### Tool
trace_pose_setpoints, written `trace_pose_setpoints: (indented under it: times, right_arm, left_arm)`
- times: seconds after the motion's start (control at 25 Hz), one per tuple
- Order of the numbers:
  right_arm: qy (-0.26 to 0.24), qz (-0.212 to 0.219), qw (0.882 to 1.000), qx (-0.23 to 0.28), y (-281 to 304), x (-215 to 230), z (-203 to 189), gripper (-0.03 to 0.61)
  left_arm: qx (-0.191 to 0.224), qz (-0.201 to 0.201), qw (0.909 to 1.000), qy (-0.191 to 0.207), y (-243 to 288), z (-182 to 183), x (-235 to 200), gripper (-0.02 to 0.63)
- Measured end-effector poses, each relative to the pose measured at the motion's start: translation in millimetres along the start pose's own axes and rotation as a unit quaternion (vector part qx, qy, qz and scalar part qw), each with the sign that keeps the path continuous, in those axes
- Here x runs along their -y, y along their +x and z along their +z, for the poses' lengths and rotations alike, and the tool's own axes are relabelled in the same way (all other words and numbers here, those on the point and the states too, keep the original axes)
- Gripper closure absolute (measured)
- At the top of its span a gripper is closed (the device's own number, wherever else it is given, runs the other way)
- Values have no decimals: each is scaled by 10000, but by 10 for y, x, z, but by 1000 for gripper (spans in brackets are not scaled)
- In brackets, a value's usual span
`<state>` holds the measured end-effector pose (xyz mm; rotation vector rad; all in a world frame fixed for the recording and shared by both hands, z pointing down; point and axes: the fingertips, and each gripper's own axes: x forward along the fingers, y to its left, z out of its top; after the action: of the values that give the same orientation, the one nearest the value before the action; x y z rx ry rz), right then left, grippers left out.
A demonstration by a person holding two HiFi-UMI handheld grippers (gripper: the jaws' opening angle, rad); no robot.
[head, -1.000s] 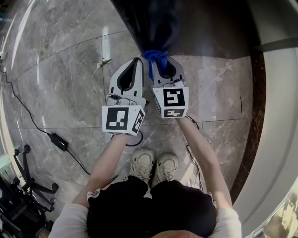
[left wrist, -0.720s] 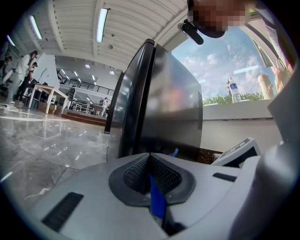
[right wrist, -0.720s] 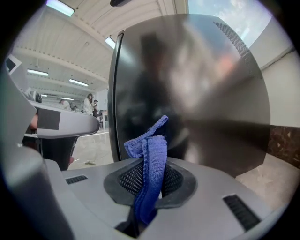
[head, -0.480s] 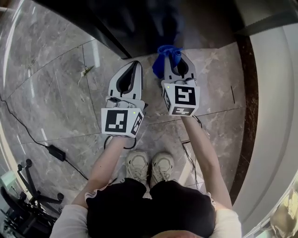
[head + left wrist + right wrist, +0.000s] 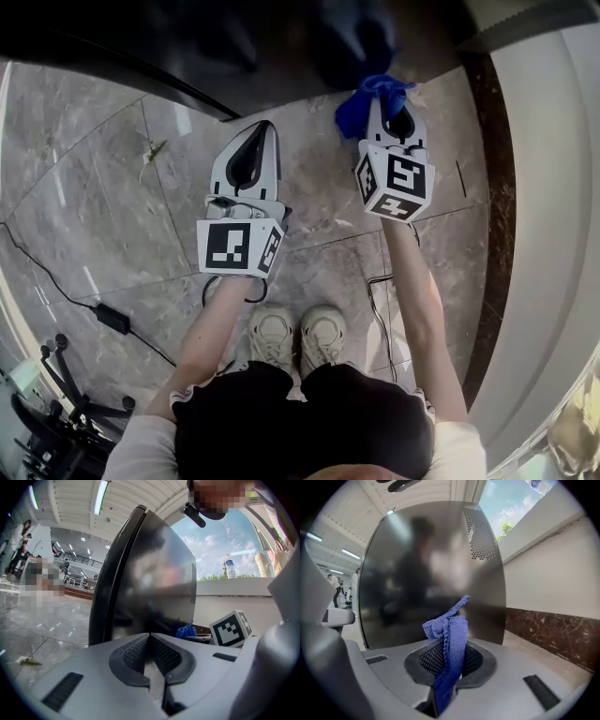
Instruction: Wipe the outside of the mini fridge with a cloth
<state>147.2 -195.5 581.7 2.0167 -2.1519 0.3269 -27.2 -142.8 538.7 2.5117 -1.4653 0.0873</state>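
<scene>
Clamping a blue cloth [image 5: 449, 639], the right gripper [image 5: 388, 101] points at the dark fridge [image 5: 281, 37], blurred and cut off above; the left gripper [image 5: 150, 638] is clenched, empty.

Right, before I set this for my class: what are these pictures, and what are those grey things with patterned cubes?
A person holds a hand-held claw in each hand; the cubes are part of them. The head view looks down from the person's head at a marble floor; the other two views ride on the claws. The left claw is shut and empty. The right claw is shut on a blue cloth, facing the dark mini fridge.
</scene>
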Motion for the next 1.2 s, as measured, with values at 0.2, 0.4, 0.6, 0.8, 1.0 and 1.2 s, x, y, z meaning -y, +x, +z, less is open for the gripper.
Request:
trace_pose_setpoints:
  times: [0.2,0.4,0.6,0.8,1.0,1.2]
  right_arm:
    - [113,-491,9987,-29,16,408,-21,517]
    - [12,-599,9982,5,22,501,-25,517]
    - [283,-780,9965,-29,35,659,-66,517]
    - [429,-1088,9931,-64,43,937,-87,517]
    - [440,-1386,9893,-78,43,1206,-68,517]
    - [342,-1485,9883,-75,39,1302,-40,517]
  left_arm:
    - [-29,13,10000,-7,7,-27,-13,609]
    - [-45,37,10000,22,6,-42,-25,609]
    - [-68,72,9999,18,-1,-56,-62,609]
    - [-169,47,9998,38,-10,-126,-41,609]
    - [-208,-9,9997,122,7,-143,15,609]
    - [-198,-21,9997,165,32,-131,34,609]
